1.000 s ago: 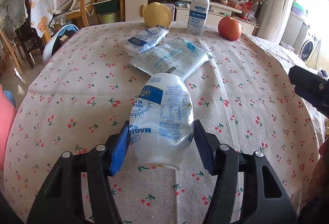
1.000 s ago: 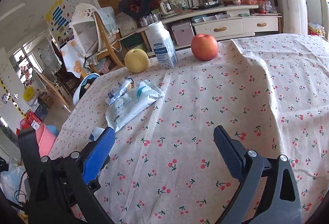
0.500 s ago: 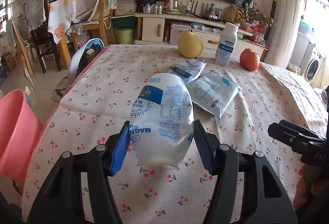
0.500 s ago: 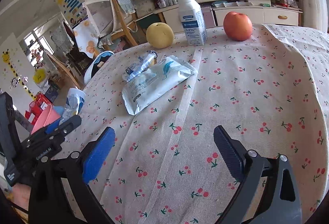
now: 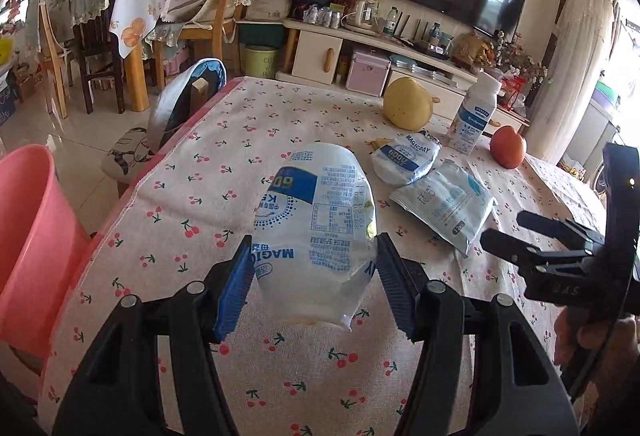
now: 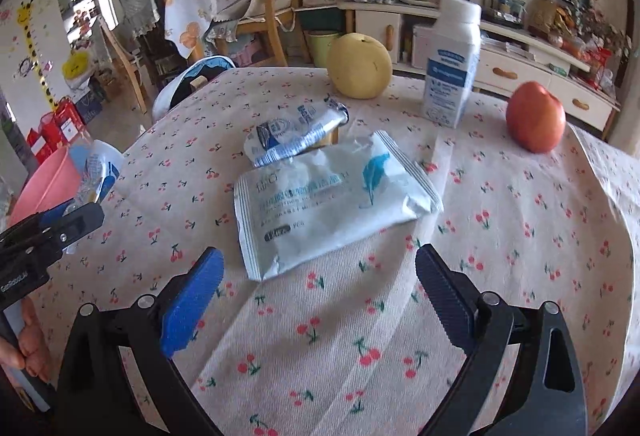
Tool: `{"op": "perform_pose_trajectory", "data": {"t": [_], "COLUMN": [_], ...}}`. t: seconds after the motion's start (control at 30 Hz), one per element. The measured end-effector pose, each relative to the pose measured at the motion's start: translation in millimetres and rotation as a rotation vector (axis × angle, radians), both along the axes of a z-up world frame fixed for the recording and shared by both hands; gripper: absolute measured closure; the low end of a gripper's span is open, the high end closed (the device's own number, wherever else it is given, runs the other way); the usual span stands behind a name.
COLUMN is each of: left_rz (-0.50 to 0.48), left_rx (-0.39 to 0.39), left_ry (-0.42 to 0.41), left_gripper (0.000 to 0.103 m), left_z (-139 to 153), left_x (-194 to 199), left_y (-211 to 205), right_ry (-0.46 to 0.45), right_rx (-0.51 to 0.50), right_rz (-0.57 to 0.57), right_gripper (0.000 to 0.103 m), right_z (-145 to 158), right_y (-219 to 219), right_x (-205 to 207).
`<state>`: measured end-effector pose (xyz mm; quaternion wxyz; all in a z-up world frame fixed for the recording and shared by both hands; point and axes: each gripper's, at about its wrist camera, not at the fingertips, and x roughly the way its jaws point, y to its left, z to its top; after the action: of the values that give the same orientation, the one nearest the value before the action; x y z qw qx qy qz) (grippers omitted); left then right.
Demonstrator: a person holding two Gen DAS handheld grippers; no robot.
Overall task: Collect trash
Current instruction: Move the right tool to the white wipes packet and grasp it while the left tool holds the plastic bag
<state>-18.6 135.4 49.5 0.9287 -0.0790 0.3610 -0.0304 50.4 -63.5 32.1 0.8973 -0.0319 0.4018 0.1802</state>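
My left gripper (image 5: 314,276) is shut on a crushed white-and-blue yoghurt cup (image 5: 316,232), held above the cherry-print tablecloth (image 5: 224,196) near its left edge. A pink bin (image 5: 28,236) stands on the floor just left of the table. A second crushed cup (image 5: 406,158) and a flat pale-blue wipes packet (image 5: 446,206) lie further along the table. My right gripper (image 6: 320,290) is open and empty over the cloth, just short of the wipes packet (image 6: 328,196), with the other crushed cup (image 6: 294,134) behind it. The held cup (image 6: 98,168) shows at that view's left edge.
A yellow pear (image 6: 360,66), a white milk bottle (image 6: 452,64) and a red apple (image 6: 536,116) stand at the table's far side. A chair with a blue-edged cushion (image 5: 188,96) sits against the far left edge. Wooden chairs and a TV cabinet (image 5: 360,48) lie beyond.
My left gripper has carried the crushed cup leftward, bringing the pink bin into its view. My right gripper has moved in toward the wipes packet, which now lies just beyond its open fingers.
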Motion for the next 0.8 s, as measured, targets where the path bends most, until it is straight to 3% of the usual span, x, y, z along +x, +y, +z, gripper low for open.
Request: {"op": "perform_pose_trajectory", "data": {"t": [0.3, 0.8], "left_rz": [-0.001, -0.026], "left_rx": [-0.027, -0.019], "left_ry": [0.028, 0.065], "left_gripper": [0.042, 0.042], "left_z": [-8, -16], "left_x": [6, 9], "left_y": [5, -1], "right_ry": [0.015, 0.043], "right_rx": [-0.171, -0.090], "right_rz": [0.109, 0.124], "right_gripper": [0.007, 0.003], "right_z": [-17, -25], "right_y": [21, 13], "right_x": [46, 55]}}
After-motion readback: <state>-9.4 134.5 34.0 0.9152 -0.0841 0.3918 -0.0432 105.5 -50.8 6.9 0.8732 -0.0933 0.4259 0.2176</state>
